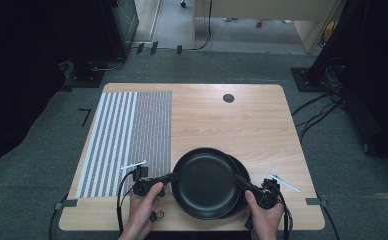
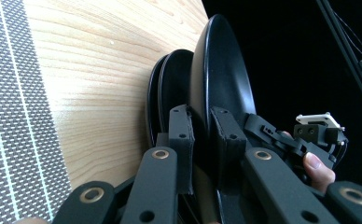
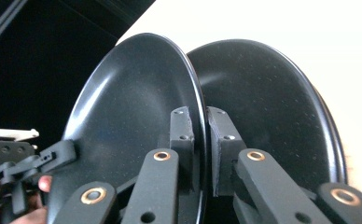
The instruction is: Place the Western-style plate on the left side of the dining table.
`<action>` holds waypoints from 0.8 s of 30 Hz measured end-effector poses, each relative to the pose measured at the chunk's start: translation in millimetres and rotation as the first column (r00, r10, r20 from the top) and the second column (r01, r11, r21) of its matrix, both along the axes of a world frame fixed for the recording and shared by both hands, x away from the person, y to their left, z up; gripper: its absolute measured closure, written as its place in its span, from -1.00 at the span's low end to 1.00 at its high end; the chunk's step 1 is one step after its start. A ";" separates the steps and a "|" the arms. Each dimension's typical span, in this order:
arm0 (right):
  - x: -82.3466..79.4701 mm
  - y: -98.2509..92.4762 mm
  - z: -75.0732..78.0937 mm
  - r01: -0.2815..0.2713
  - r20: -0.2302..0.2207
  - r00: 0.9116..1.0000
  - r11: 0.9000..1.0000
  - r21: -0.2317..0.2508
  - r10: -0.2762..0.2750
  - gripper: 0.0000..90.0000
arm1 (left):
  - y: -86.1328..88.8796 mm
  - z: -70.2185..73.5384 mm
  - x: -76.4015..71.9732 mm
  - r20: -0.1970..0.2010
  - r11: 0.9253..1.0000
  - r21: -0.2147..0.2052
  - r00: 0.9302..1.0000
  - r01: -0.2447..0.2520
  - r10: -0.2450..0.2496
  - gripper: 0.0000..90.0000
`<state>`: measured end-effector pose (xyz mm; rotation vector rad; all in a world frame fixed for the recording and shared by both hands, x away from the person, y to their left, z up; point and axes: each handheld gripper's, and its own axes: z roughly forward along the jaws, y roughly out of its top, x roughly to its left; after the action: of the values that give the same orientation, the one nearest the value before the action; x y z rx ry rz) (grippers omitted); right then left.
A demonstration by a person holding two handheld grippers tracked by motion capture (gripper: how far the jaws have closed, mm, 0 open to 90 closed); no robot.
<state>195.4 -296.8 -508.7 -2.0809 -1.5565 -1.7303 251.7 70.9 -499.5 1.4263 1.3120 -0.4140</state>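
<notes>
Both grippers — left (image 1: 168,177) and right (image 1: 238,179) — pinch opposite rims of the top plate (image 1: 204,180), lifted off the stack (image 1: 242,195) at the near edge of the wooden table (image 1: 222,120) — striped mat (image 1: 127,140) left, grey carpet (image 1: 42,170) around.

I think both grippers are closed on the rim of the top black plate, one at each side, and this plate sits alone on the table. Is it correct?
Not entirely. The top black plate is not alone: a second black plate lies under it, as the right gripper view shows. The rest holds: the left gripper and right gripper are closed on its rim, one at each side.
</notes>
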 end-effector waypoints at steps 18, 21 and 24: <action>18.9 19.6 20.2 -0.020 0.028 0.999 1.000 -0.011 0.020 0.85 | 23.7 11.3 3.5 0.013 0.999 -0.011 0.999 -0.044 0.044 0.85; 28.1 29.0 27.6 -0.036 0.035 0.999 0.999 -0.020 0.037 0.84 | 34.4 15.0 4.8 0.021 0.997 -0.022 0.997 -0.072 0.073 0.85; 41.2 42.5 36.4 -0.067 0.042 0.997 0.997 -0.039 0.069 0.85 | 47.8 18.0 7.1 0.023 0.994 -0.033 0.994 -0.104 0.105 0.86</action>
<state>236.6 -254.3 -472.3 -1.9945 -1.6639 -1.7488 258.8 118.7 -481.5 1.3267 1.3476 -0.3447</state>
